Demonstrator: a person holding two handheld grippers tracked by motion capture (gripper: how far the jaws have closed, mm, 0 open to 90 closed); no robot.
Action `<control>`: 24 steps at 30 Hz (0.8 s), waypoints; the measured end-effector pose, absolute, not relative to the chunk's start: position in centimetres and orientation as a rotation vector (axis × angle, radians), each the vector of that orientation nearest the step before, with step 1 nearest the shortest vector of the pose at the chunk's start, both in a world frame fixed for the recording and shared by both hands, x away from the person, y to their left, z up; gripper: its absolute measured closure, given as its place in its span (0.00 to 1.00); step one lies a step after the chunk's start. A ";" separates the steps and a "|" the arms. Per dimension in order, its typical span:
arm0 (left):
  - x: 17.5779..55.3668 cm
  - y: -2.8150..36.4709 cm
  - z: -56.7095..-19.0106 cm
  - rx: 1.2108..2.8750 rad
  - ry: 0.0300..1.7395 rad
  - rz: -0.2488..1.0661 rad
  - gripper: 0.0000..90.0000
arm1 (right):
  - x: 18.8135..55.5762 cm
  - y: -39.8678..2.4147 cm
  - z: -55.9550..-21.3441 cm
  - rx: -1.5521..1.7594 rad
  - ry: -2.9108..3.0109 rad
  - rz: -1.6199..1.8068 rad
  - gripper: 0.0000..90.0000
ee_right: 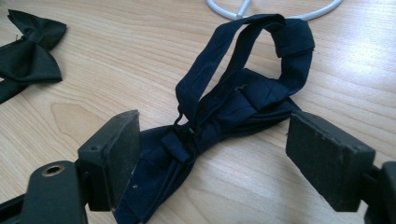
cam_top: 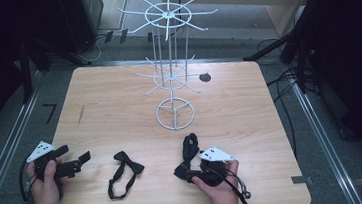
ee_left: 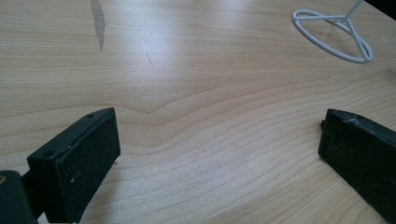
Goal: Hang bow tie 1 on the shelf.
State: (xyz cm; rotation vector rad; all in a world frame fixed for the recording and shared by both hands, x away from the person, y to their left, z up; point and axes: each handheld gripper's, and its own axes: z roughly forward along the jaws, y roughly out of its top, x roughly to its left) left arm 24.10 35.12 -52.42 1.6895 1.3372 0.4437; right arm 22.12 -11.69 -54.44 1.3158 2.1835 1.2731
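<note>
A dark navy bow tie (cam_top: 190, 146) (ee_right: 243, 98) lies on the wooden table (cam_top: 235, 112), its strap looped toward the base ring of a white wire stand (cam_top: 175, 113) (ee_right: 223, 11). My right gripper (cam_top: 186, 170) (ee_right: 212, 149) stands open around the tie's bow end, and the right pad is clear of the cloth. A second, black bow tie (cam_top: 127, 164) (ee_right: 30, 51) lies to its left with its strap trailing toward the front edge. My left gripper (cam_top: 73, 155) (ee_left: 219, 149) is open over bare wood at the front left, with nothing between its fingers.
The stand (ee_left: 334, 35) rises at mid-table with two tiers of spoke-like hooks (cam_top: 166, 15). A small dark disc (cam_top: 205, 77) lies on the table behind it. Cables and dark frames surround the table on the floor.
</note>
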 end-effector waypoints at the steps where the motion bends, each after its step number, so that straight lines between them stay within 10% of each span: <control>1: 24.1 35.1 -52.4 1.690 1.337 0.444 0.00 | 22.1 -11.6 -54.4 1.315 2.186 1.271 0.21; 18: 24.1 35.1 -52.4 1.690 1.336 0.443 0.00 | 22.5 -10.6 -54.6 1.331 2.217 1.145 0.23; 24: 24.1 35.1 -52.4 1.689 1.336 0.442 0.00 | 22.4 -11.1 -54.5 1.291 2.224 1.156 0.52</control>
